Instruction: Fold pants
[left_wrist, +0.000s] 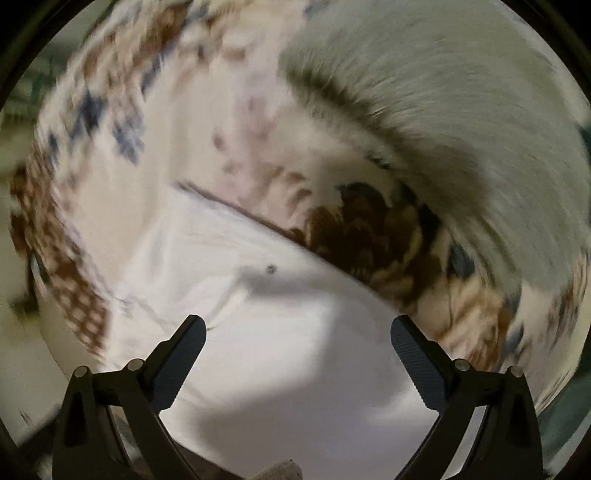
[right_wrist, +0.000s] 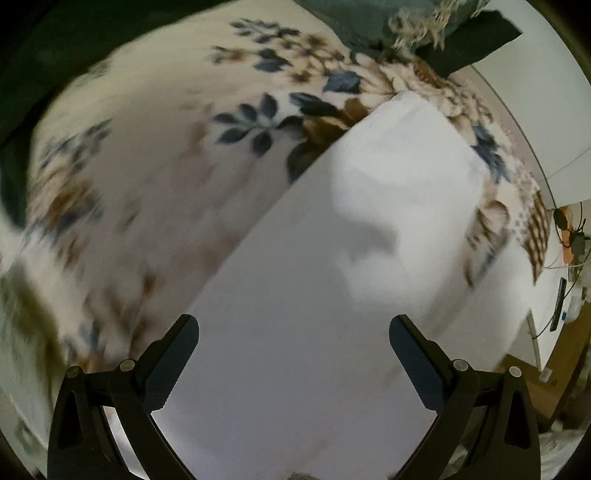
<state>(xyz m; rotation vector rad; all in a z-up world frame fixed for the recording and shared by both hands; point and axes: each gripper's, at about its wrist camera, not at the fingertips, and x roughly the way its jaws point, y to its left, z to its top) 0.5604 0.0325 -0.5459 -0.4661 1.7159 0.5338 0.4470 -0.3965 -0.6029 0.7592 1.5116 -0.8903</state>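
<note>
White pants (left_wrist: 280, 369) on floral blanket (right_wrist: 147, 177), both tongs (left_wrist: 297, 332) (right_wrist: 293, 328) apart, furry grey cushion (left_wrist: 443, 110) only in left view

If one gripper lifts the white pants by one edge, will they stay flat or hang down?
The pants will probably hang down: they look like thin cloth, with soft creases, lying flat on the floral blanket. They are likely light, so one gripper could lift them. Both the left gripper and the right gripper are open above them.
</note>
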